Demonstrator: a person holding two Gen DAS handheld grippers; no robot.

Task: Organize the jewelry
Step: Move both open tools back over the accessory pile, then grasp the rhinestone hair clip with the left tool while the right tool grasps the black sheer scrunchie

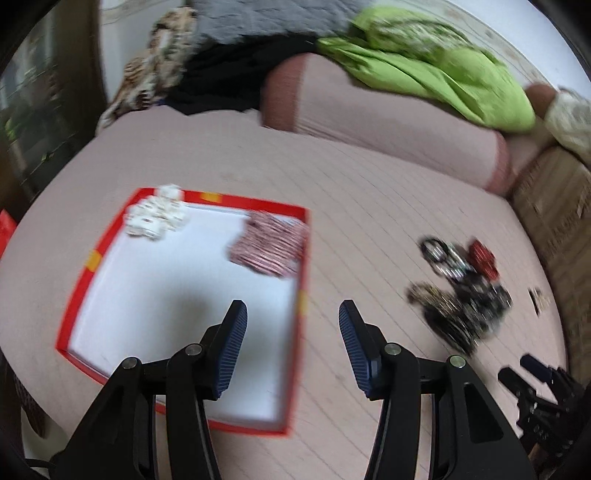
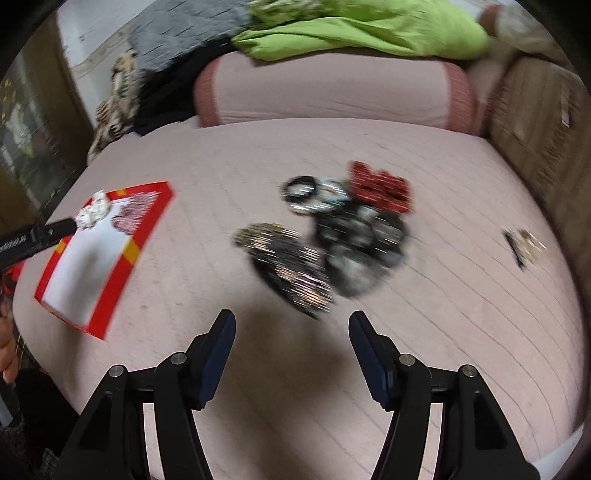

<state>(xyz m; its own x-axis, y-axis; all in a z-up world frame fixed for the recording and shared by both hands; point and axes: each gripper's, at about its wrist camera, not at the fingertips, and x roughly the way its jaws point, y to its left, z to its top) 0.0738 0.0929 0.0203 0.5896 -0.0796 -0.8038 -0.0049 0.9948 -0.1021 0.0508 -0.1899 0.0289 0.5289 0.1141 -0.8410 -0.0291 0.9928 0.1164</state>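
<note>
Between picks: left gripper (image 1: pixel 291 314) spread, empty, over box (image 1: pixel 110 229); right gripper (image 2: pixel 291 325) spread, empty. Next: pinch one bangle from pile (image 2: pixel 332 236) on bed (image 2: pixel 461 314).

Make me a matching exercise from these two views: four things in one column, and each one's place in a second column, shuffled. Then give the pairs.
Things
1. white pieces
2. pink-and-white striped pieces
3. red piece
4. green cloth

Places
A. on the bedspread, at the far edge of the dark jewelry pile
B. far left corner of the red box
C. on the pillow
D. far right corner of the red box

Pairs: 1-B, 2-D, 3-A, 4-C
</note>
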